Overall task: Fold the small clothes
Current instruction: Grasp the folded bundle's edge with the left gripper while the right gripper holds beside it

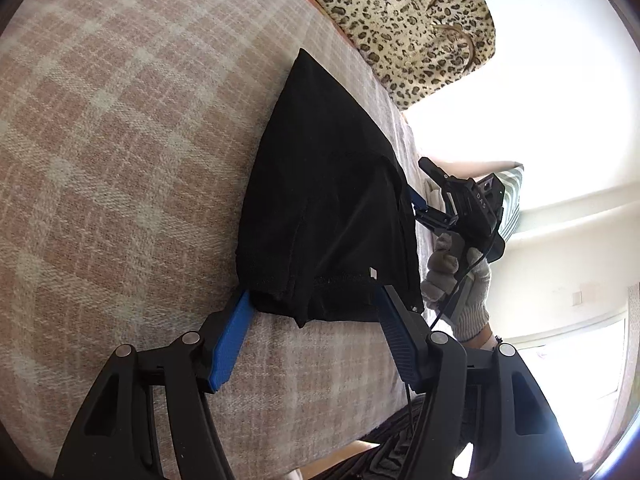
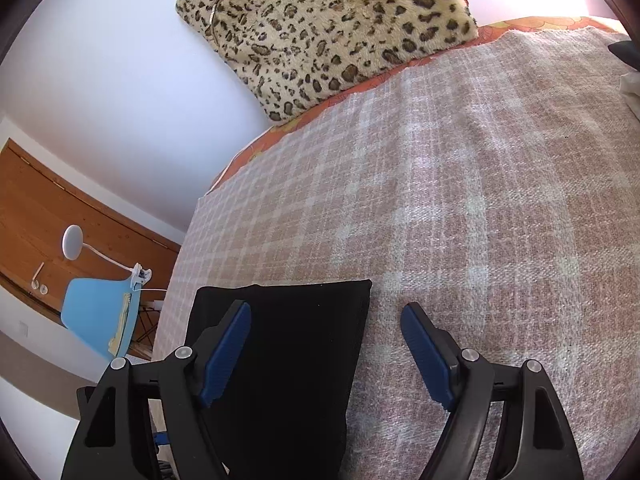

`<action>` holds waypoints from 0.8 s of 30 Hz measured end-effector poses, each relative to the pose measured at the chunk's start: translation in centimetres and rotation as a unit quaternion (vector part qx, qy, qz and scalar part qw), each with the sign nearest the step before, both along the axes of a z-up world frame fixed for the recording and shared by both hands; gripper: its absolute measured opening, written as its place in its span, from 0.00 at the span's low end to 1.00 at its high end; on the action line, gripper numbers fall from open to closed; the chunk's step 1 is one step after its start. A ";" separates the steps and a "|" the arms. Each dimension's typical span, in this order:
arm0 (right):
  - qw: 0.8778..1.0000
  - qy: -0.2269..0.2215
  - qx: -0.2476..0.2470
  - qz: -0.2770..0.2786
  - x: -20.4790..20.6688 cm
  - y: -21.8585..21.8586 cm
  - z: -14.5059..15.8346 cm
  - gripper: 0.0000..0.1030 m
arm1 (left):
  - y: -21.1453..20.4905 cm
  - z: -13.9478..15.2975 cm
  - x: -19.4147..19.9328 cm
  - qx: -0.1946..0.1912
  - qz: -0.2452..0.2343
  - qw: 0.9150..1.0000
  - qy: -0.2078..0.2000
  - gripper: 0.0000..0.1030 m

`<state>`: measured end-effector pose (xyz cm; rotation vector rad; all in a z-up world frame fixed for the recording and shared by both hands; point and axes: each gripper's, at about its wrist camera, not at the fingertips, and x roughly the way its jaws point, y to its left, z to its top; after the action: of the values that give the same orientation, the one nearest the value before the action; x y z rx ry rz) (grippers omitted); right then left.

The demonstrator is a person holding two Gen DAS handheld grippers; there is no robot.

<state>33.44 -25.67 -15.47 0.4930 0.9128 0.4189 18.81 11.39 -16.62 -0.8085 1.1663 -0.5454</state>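
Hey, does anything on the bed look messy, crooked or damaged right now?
Nothing damaged or spilled. The black garment lies folded on the plaid blanket, only its near hem bunched and uneven. The leopard-print pillow sits askew at the bed's head.

The garment (image 1: 328,208) was plain black. The blanket (image 2: 460,208) covering the bed was woven in a pinkish-brown and cream plaid. At the blanket's far edge an orange flowered sheet (image 2: 520,24) showed, and on it a cushion (image 2: 320,24) in tan with black-and-brown leopard spots. Each claw was black with blue pads (image 2: 230,348). The glove (image 1: 464,284) was grey-white knit. The chair (image 2: 96,316) was light blue.
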 end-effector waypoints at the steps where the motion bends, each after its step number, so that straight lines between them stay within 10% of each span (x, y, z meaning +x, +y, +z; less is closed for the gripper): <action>1: 1.000 -0.002 0.001 0.004 0.2 0.0 -0.1 0.79 | -0.2 0.0 0.2 -0.001 -0.005 1.000 0.000 0.61; 24: 0.995 0.021 0.074 0.066 2.3 1.5 -1.6 0.48 | -2.6 0.0 1.1 0.009 -0.018 1.000 -0.005 0.37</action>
<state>35.71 -24.18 -17.07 0.5805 0.9622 0.6013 19.94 8.76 -16.59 -0.7701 1.1757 -0.5674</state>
